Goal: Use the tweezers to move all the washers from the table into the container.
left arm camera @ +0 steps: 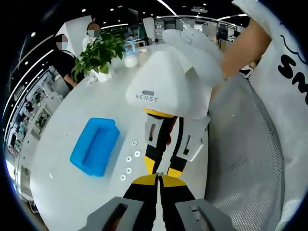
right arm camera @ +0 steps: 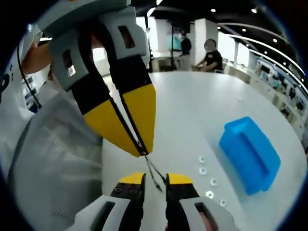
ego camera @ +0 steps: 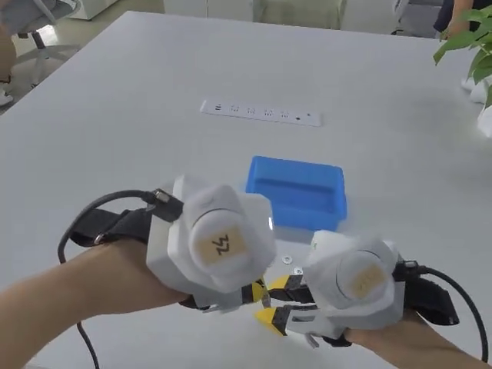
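Observation:
Thin dark tweezers (right arm camera: 153, 172) are clamped between the yellow fingertips of my left gripper (left arm camera: 158, 178), which is shut on them. My left gripper (right arm camera: 144, 151) comes down from the top of the right gripper view, and the tweezers' tips stick out between the parted fingers of my right gripper (right arm camera: 155, 179), which is open. In the head view my left gripper (ego camera: 257, 290) and right gripper (ego camera: 270, 314) meet nose to nose near the table's front. Several small washers (left arm camera: 128, 158) (right arm camera: 202, 170) (ego camera: 288, 260) lie on the white table beside the blue container (ego camera: 296, 192) (left arm camera: 95, 146) (right arm camera: 250, 154).
A white power strip (ego camera: 261, 112) lies beyond the container. A potted plant (left arm camera: 98, 55) (ego camera: 473, 46) stands at the far right table edge. Cables trail from both grippers. People stand in the background.

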Tool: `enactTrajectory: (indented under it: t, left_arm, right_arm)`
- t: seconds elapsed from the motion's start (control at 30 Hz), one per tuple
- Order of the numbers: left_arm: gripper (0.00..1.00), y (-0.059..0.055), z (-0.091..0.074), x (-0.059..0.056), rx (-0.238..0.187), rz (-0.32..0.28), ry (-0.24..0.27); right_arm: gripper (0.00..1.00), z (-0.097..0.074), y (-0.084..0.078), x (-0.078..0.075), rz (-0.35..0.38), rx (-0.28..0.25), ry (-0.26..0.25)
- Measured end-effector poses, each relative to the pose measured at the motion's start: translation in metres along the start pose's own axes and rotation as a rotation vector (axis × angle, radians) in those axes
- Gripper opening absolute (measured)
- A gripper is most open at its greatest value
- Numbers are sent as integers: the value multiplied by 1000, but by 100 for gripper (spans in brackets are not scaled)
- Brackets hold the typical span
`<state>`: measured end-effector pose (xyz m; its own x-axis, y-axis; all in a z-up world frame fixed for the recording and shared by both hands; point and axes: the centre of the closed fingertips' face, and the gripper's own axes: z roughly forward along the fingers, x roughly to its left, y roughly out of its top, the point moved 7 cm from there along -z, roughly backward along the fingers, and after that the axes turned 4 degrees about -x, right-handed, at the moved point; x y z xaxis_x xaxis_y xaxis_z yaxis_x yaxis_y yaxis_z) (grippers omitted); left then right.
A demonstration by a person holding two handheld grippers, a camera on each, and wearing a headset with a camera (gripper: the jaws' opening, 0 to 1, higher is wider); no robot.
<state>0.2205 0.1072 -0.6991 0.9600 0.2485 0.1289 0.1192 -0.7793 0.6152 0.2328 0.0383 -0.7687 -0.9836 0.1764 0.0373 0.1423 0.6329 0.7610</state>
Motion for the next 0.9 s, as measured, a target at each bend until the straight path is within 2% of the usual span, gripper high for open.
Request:
enactTrajectory:
  t: [0.1, 0.27, 0.37, 0.43, 0.5, 0.53, 0.6, 0.67, 0.73, 0.77, 0.8, 0.83, 0.87, 0.9]
  left_arm:
    - [0, 3, 1, 1, -11, 9, -11]
    - [0, 4, 2, 3, -16, 26, -15]
    - [0, 4, 3, 6, -39, 20, 7]
    - [0, 3, 3, 7, -59, -9, 23]
    - [5, 3, 4, 5, -94, -61, 12]
    - [9, 2, 4, 4, -109, -109, 19]
    - [15, -2, 4, 3, -110, -129, 34]
    - [22, -7, 3, 4, -138, -181, 106]
    - [25, -12, 1, 2, -157, -239, 132]
    - [28, -13, -2, 2, -197, -293, 166]
    - [33, -14, -4, 0, -236, -338, 177]
    - [38, -15, -8, -1, -284, -420, 195]
    - [43, -17, -11, -2, -306, -450, 209]
    - [47, -20, -16, -1, -335, -477, 248]
  right_arm:
    - [7, 0, 1, -2, -11, -3, -6]
    - [6, 1, 1, -6, -23, -6, 15]
    - [5, 1, 0, -7, -29, -11, 10]
    - [5, 1, 0, -8, -37, -13, 4]
    - [5, 1, 0, -8, -38, -16, -2]
    - [5, 1, 0, -8, -36, -15, -4]
    - [5, 0, -1, -10, -29, -16, -11]
    - [4, -1, -1, -11, -19, -15, -16]
    - [4, -2, -2, -13, -12, -18, -24]
    - [4, -4, -1, -16, 6, -23, -29]
    - [4, -5, -1, -17, 17, -31, -39]
    - [4, -7, 1, -20, 24, -47, -56]
    - [4, -8, 2, -22, 29, -53, -63]
    - [4, -10, 5, -25, 36, -63, -74]
